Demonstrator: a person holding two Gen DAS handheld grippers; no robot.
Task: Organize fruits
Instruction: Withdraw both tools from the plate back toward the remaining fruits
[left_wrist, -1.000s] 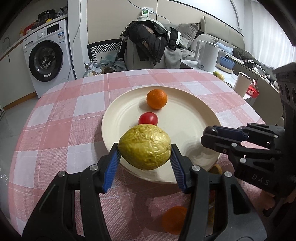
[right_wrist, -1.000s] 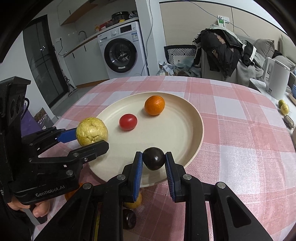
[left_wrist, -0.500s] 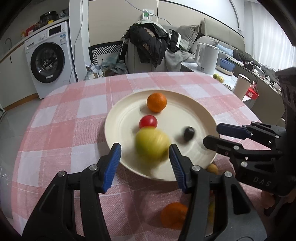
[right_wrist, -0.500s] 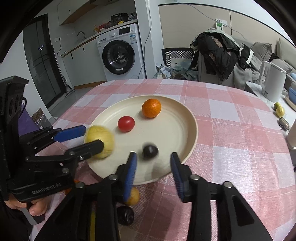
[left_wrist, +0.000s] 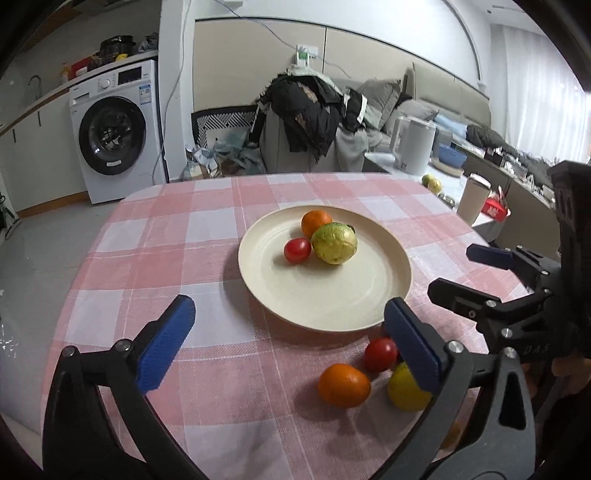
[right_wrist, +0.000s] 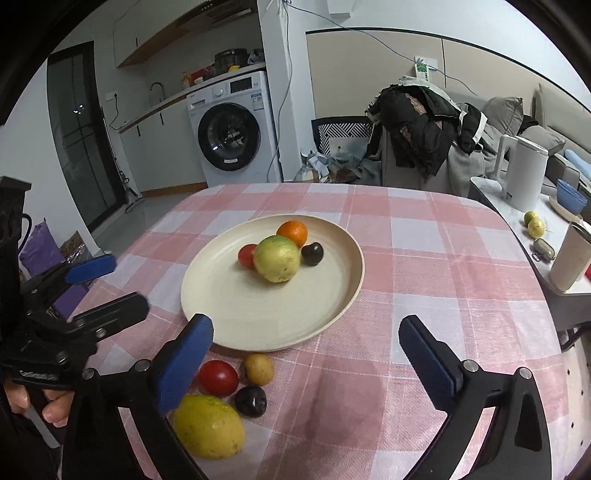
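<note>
On the cream plate (left_wrist: 325, 291) (right_wrist: 258, 314) lie an orange (left_wrist: 314, 221), a red tomato (left_wrist: 297, 250), a yellow-green fruit (left_wrist: 334, 243) (right_wrist: 277, 258) and a dark plum (right_wrist: 312, 253), all bunched together. My left gripper (left_wrist: 288, 314) hangs back from the plate's near rim, its jaws opening with nothing between them. My right gripper (right_wrist: 306, 328) does the same on its side, jaws opening and empty. Loose on the cloth near the grippers lie an orange (left_wrist: 343, 384), a tomato (right_wrist: 218, 376), a yellow fruit (right_wrist: 208, 426), a tan fruit (right_wrist: 258, 369) and a dark fruit (right_wrist: 251, 400).
The round table wears a pink checked cloth (left_wrist: 166, 236). A side counter to the right carries a white kettle (right_wrist: 524, 177), a cup (right_wrist: 570, 254) and small fruits. A chair piled with clothes (left_wrist: 306, 110) and a washing machine (left_wrist: 114, 133) stand beyond.
Both grippers let go: the yellow-green fruit and the dark plum dropped and rolled to the other fruit on the plate. Both grippers drew back and up with jaws spread wide.
</note>
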